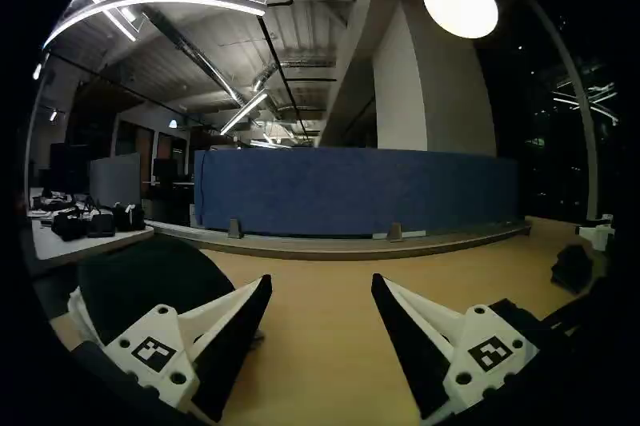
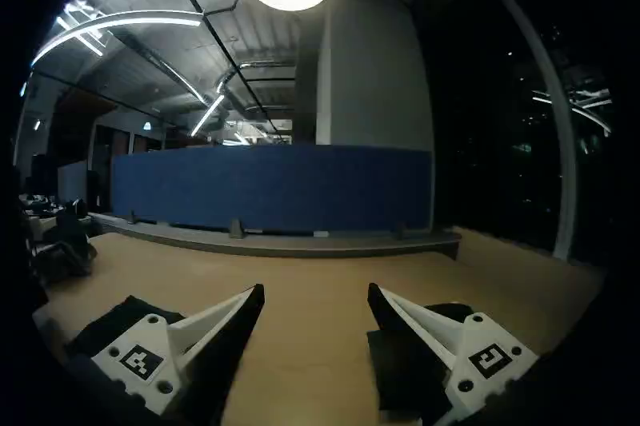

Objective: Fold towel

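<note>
Left gripper (image 1: 320, 290) and right gripper (image 2: 316, 298) are both hovering wide open, grabbing nothing, dark cloth (image 2: 120, 318) lying by the right one.

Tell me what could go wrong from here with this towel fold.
1. The right gripper is open over bare table, with the dark towel off to the sides of its fingers; closing now would likely catch nothing.
2. The towel is dark and the light dim, so its edges are hard to find.
3. A black object sits on the table near the left gripper; a swing might knock it.
</note>
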Motion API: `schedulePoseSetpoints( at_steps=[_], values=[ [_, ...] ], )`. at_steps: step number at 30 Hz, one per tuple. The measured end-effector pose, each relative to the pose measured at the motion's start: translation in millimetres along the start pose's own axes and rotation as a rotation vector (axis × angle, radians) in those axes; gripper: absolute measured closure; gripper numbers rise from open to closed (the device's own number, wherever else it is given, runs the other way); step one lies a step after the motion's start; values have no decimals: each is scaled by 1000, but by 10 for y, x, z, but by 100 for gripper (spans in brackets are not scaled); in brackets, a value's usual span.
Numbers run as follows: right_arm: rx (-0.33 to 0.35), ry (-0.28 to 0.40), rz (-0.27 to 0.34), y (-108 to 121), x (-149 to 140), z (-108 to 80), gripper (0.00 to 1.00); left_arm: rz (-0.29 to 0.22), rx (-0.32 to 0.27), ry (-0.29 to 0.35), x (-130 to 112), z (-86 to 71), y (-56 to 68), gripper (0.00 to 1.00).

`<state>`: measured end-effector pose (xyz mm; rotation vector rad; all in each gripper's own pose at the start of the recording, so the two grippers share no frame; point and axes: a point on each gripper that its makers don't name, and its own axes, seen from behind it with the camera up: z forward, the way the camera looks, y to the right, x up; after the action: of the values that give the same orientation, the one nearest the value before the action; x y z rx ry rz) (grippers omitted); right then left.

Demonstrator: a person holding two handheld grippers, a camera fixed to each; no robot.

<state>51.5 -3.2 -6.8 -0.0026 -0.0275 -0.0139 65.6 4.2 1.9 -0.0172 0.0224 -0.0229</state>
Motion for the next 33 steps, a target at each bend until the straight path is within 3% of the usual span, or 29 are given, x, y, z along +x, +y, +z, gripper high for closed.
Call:
schedulePoseSetpoints(
  at_steps=[6,14,17,21,24,33],
  values=[
    [9,16,-6,-24,544,-46,0,-11,-40,2,521,-54,171,8],
    [-3,25,-43,29,1243,-130,0,-1,-36,2,1163,-89,191,8],
    [-1,26,-39,43,1398,-145,0,17,-42,0,1292,-93,214,8],
    [16,6,-39,28,1452,-148,0,39,-61,-30,1314,-90,265,8],
    [50,-20,-50,-45,1440,-169,0,46,-104,-58,1297,-115,379,8],
    [233,-172,-118,-375,1174,-358,0,128,-312,-199,1041,-278,782,7]
  ],
)
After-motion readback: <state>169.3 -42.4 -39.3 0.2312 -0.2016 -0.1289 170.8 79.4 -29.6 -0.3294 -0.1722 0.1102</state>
